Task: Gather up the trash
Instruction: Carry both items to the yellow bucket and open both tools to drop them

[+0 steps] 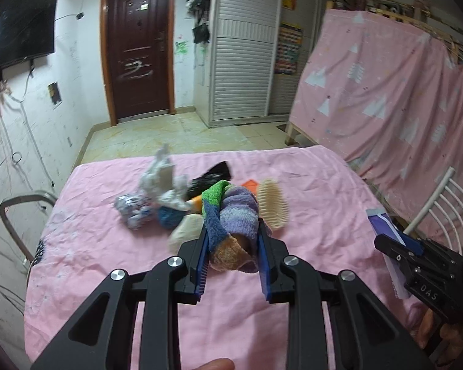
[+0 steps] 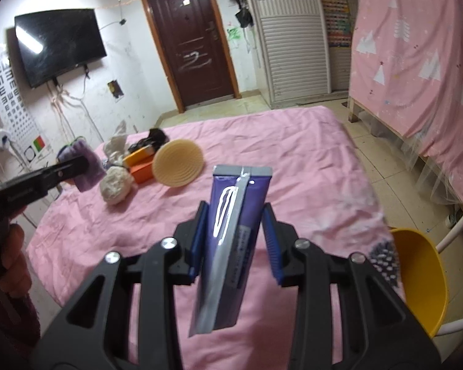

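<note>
- "DAS" readable on right gripper (image 1: 416,248) body, at 4 o'clock in left view.
- Left gripper (image 1: 233,240) angled down over pink sheet (image 1: 308,166), clamped on striped fuzzy sock (image 1: 236,219).
- Right gripper (image 2: 236,225) angled down, clamped on purple tube (image 2: 231,246); label print unreadable.
- Remaining clutter pile (image 2: 139,160) at 10 o'clock in right view.

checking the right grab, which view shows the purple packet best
The right wrist view: the purple packet fills the centre, clamped between the right gripper jaws. The left wrist view catches only its end at the right edge.
</note>
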